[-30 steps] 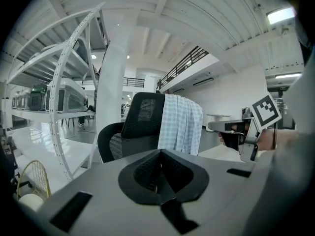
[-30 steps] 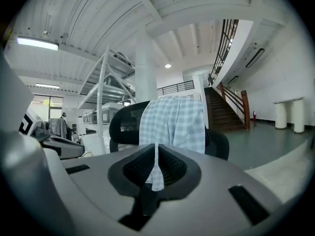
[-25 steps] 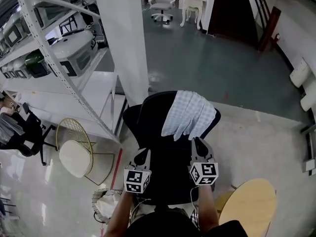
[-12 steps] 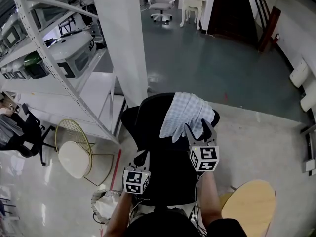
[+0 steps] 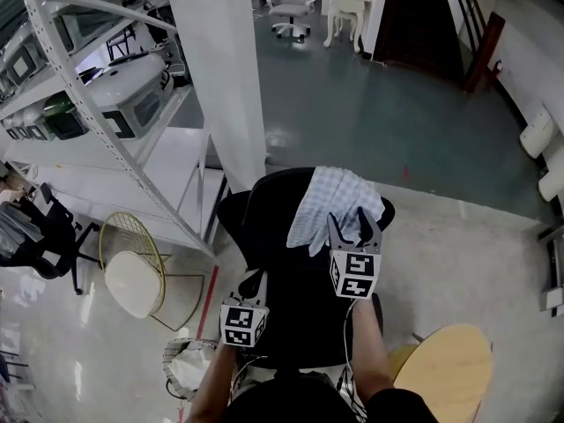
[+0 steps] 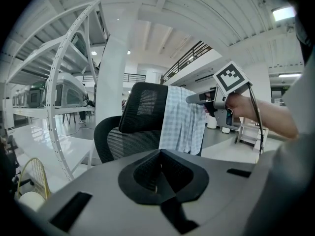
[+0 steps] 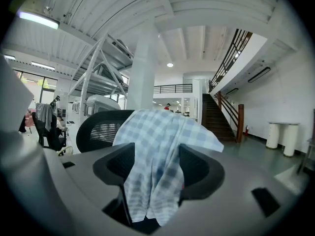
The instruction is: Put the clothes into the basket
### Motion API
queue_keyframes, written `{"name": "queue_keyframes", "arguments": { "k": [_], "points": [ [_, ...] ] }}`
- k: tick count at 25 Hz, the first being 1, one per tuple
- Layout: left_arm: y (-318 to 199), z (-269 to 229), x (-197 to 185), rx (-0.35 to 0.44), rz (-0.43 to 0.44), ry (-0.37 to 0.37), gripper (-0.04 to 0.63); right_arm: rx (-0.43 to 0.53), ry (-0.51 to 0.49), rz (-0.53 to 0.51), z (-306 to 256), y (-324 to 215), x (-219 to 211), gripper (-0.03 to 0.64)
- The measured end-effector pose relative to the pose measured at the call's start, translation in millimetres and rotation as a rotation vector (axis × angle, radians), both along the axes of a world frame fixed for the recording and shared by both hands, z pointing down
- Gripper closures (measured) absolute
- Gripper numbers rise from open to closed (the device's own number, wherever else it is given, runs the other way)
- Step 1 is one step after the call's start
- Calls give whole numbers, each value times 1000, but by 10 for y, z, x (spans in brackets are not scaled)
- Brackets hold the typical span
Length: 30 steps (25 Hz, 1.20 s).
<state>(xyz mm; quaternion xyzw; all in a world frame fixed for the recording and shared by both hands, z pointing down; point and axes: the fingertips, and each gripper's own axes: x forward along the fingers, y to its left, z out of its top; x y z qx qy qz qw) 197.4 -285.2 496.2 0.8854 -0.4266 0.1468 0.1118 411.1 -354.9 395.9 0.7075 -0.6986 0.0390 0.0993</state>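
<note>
A blue-and-white checked cloth (image 5: 339, 203) hangs over the back of a black mesh office chair (image 5: 269, 227). My right gripper (image 5: 353, 225) is at the cloth's lower edge. Its jaws have just been opening, and in the right gripper view the cloth (image 7: 157, 151) hangs down between them without being pinched. My left gripper (image 5: 253, 282) is held low behind the chair, shut and empty. In the left gripper view the cloth (image 6: 183, 119) and the right gripper (image 6: 194, 99) show up ahead on the right. A white wire basket (image 5: 176, 352) stands on the floor at lower left.
A white column (image 5: 220, 69) and a metal shelving rack (image 5: 88, 95) stand to the left of the chair. A gold wire chair (image 5: 132, 267) sits by the rack. A round wooden table (image 5: 445, 368) is at lower right.
My right gripper has moved forward and up to the cloth, and its jaws have gone from shut to wide open around the hanging fabric. The left gripper has stayed put.
</note>
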Motion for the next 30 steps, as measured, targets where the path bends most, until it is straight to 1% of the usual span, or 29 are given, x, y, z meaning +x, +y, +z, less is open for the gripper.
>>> {"name": "queue_keyframes", "arguments": {
  "k": [3, 5, 12, 14, 17, 21, 25, 30],
  "points": [
    [-7, 24, -37, -6, -9, -2, 588, -4, -10, 5, 3, -42, -30, 323],
    [-11, 43, -69, -10, -19, -2, 588, -2, 1, 14, 8, -69, -27, 370],
    [-44, 80, -209, -19, -56, 0, 588, 3, 27, 20, 4, -178, -59, 424],
    [-39, 85, -237, -20, -64, 0, 588, 4, 48, 32, 1, -198, -48, 467],
    [-45, 94, -307, -25, -76, -3, 588, 4, 62, 35, -3, -230, -80, 495],
    [-57, 76, -389, -22, -94, 3, 588, 5, 54, 40, -17, -252, -76, 558],
    [-49, 66, -447, -26, -104, 9, 588, 17, 15, 9, -55, -239, -86, 568],
    [-2, 25, -454, -15, -104, 16, 588, 65, 29, -6, -254, -178, -73, 571]
  ]
}}
